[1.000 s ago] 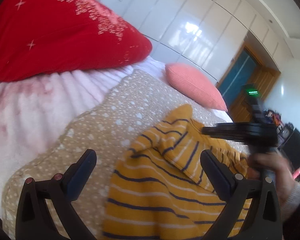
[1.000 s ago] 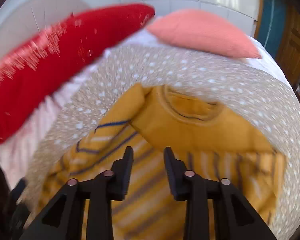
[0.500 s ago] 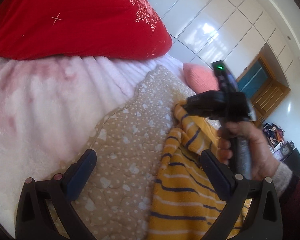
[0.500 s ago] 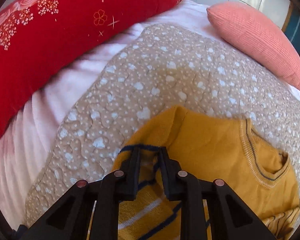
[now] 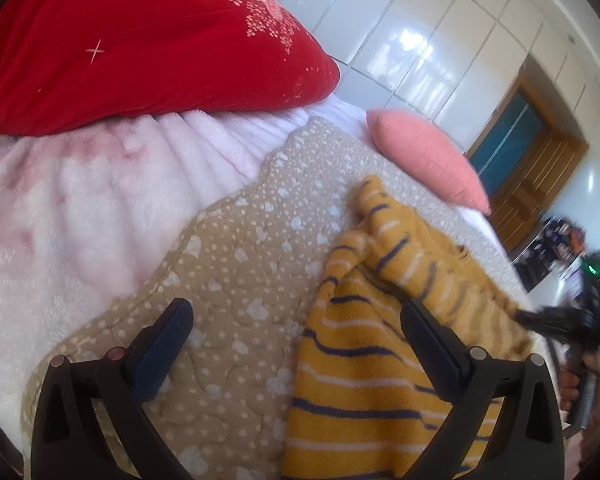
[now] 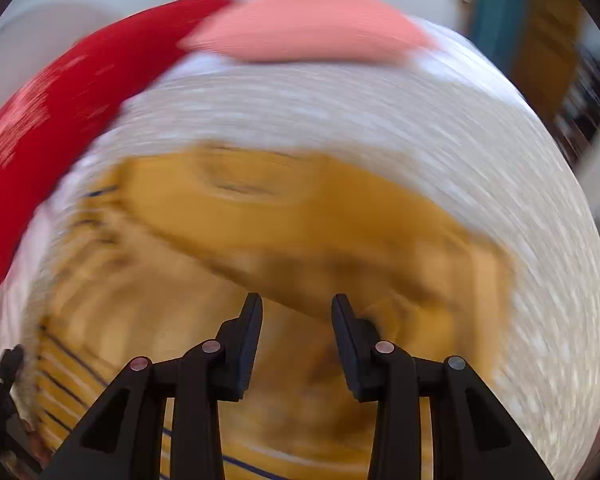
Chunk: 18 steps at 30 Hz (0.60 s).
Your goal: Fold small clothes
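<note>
Yellow striped sweater (image 5: pixel 364 360) is soft, light knit on the dotted quilt (image 5: pixel 236 264); I'd pinch the sleeve cuff. Left gripper (image 5: pixel 296 344) jaws wide, empty. Right gripper (image 6: pixel 296 320) jaws opening, nothing between.

My right gripper (image 6: pixel 296 308) no longer pinches the striped sleeve (image 5: pixel 384 236); its jaws are opening with nothing between them, and it has swung off to the right of my left gripper (image 5: pixel 296 332). The sleeve now lies folded across the yellow sweater (image 5: pixel 364 376).
</note>
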### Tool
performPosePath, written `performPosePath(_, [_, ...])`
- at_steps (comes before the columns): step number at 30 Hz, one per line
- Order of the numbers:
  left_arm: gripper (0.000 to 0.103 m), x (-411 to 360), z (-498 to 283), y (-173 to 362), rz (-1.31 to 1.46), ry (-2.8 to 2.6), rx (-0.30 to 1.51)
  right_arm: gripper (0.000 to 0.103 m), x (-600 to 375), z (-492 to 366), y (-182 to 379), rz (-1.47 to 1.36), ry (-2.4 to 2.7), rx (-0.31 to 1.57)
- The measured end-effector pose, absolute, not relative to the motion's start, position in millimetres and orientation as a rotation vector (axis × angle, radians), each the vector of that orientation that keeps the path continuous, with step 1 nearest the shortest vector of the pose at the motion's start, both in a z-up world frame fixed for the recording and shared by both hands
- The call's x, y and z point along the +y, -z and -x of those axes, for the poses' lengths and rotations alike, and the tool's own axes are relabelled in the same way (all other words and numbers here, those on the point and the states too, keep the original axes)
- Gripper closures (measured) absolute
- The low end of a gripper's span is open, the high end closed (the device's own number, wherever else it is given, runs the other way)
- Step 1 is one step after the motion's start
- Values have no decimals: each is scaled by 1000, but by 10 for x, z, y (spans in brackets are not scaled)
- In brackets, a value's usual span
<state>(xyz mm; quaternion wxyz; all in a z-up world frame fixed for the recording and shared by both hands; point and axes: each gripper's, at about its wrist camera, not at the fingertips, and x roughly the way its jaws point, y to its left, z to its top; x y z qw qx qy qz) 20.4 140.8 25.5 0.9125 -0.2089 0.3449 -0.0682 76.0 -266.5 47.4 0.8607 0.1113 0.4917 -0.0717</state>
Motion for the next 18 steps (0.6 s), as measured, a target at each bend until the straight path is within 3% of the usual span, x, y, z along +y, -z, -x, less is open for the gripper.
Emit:
performPosePath(5, [0, 1215, -264, -121, 303, 84, 740, 61, -3614, 71, -453, -464, 345, 909])
performPosePath(7, [0, 1214, -245, -112, 298, 88, 724, 55, -3711, 380, -479, -504, 314, 867])
performPosePath(10, [0, 1293, -224, -81, 344, 112, 703, 48, -3726, 845, -404, -578, 211, 836])
performPosePath(18, [0, 1270, -199, -79, 306, 134, 740, 47, -2987, 1471, -72, -571, 9, 822])
